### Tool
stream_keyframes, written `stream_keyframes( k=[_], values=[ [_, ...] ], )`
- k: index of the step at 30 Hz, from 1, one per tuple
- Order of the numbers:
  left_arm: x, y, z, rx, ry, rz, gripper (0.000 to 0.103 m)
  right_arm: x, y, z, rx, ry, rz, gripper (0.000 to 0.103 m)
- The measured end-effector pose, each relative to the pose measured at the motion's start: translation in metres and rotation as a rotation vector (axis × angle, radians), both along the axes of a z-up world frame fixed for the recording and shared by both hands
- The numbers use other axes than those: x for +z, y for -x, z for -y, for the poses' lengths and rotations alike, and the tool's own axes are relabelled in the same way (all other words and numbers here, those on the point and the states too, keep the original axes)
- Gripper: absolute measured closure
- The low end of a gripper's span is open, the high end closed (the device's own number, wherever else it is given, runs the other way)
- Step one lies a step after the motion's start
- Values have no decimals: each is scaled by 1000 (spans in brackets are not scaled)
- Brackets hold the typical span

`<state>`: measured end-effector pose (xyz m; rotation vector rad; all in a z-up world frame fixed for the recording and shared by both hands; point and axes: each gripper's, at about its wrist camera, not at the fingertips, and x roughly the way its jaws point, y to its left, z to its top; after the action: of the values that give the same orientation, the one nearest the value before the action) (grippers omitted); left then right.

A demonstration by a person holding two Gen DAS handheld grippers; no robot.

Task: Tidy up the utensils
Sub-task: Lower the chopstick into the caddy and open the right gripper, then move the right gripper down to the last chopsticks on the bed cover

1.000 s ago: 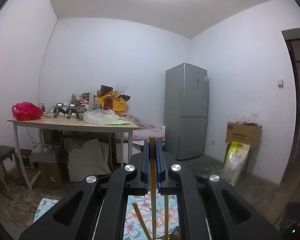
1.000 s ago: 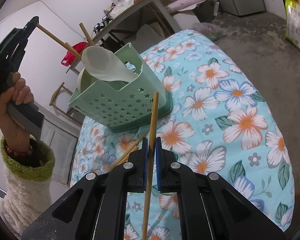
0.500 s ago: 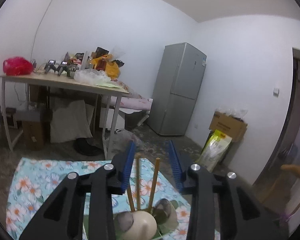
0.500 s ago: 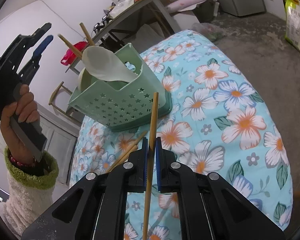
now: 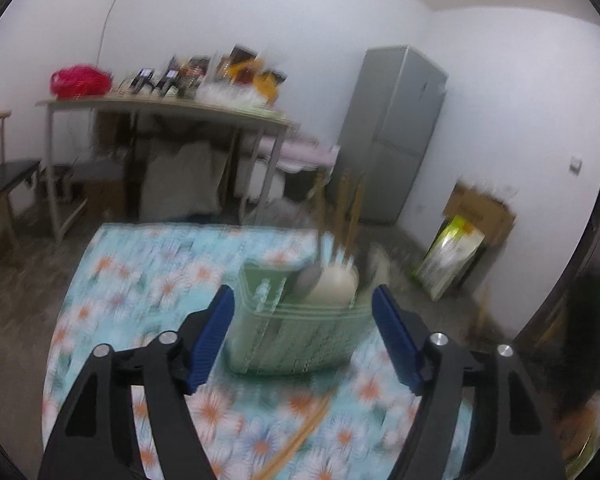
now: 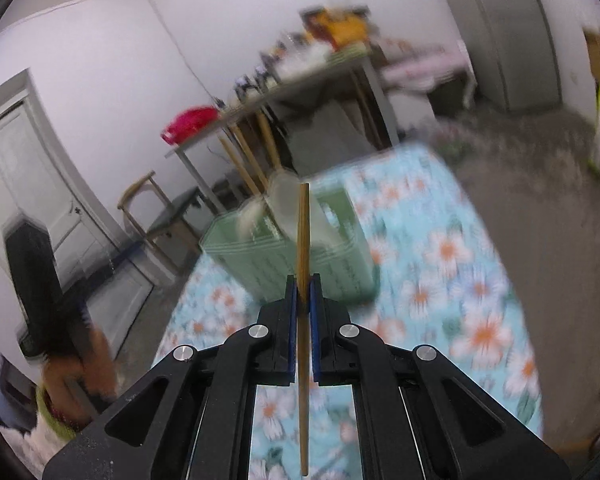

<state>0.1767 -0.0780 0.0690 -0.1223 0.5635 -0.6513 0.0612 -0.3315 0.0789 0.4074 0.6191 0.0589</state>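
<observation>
The green basket (image 5: 300, 336) is standing on the counter (image 5: 148, 280), which is wearing a flowered cloth, and it is already holding a good part of the utensils. Three chopsticks (image 6: 246, 156) are leaning out of its back corner, and a pale spoon (image 5: 334, 284) with a darker one beside it is resting inside. So I am judging the task to be more than half done.

The right claw (image 6: 303, 292) is squeezing one more chopstick (image 6: 302, 248) between its blue pads, holding it upright, with the tip pointing up in front of the basket. The chopstick is not yet over the opening, as far as the blurred picture is showing. This one is probably going in next.

The left claw (image 5: 302, 320) is standing wide apart and carrying nothing, and it is hanging just in front of the basket. Under it, one more chopstick (image 5: 300, 440) is lying loose on the cloth, near the front edge. This one is also waiting to be picked up.

Both views are smeared, so the hands seem to be moving. Behind, a cluttered table (image 5: 160, 106), a grey fridge (image 5: 396, 132) and a cardboard box (image 5: 476, 204) are standing along the white walls.
</observation>
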Motion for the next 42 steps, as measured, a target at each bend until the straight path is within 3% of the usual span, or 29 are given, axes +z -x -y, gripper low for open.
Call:
stream_keyframes(
  k=[6, 9, 14, 23, 28, 31, 33, 35, 36, 42],
  values=[
    [-50, 37, -28, 33, -86, -105, 23, 60, -19, -12, -9, 124, 215, 99],
    [-62, 52, -37, 60, -131, -106, 20, 81, -35, -20, -7, 166, 319, 99],
    [-65, 64, -50, 97, -162, -88, 15, 98, -64, -32, -16, 257, 406, 99],
    [-74, 65, -60, 131, -190, -96, 12, 81, -104, -43, -13, 368, 458, 99],
    [-76, 64, -65, 148, -197, -94, 12, 51, -109, -51, -9, 427, 433, 99],
    [-77, 62, -68, 155, -192, -104, 11, 37, -112, -50, 4, 407, 389, 98],
    [-78, 62, -69, 155, -193, -105, 11, 32, -109, -44, 21, 374, 363, 90],
    [-79, 61, -69, 154, -198, -106, 11, 37, -103, -40, 28, 350, 369, 59],
    [-79, 60, -70, 153, -199, -106, 11, 41, -96, -36, 27, 341, 387, 54],
    [-83, 58, -72, 162, -187, -116, 11, 72, -59, -17, 5, 258, 446, 43]
  ],
)
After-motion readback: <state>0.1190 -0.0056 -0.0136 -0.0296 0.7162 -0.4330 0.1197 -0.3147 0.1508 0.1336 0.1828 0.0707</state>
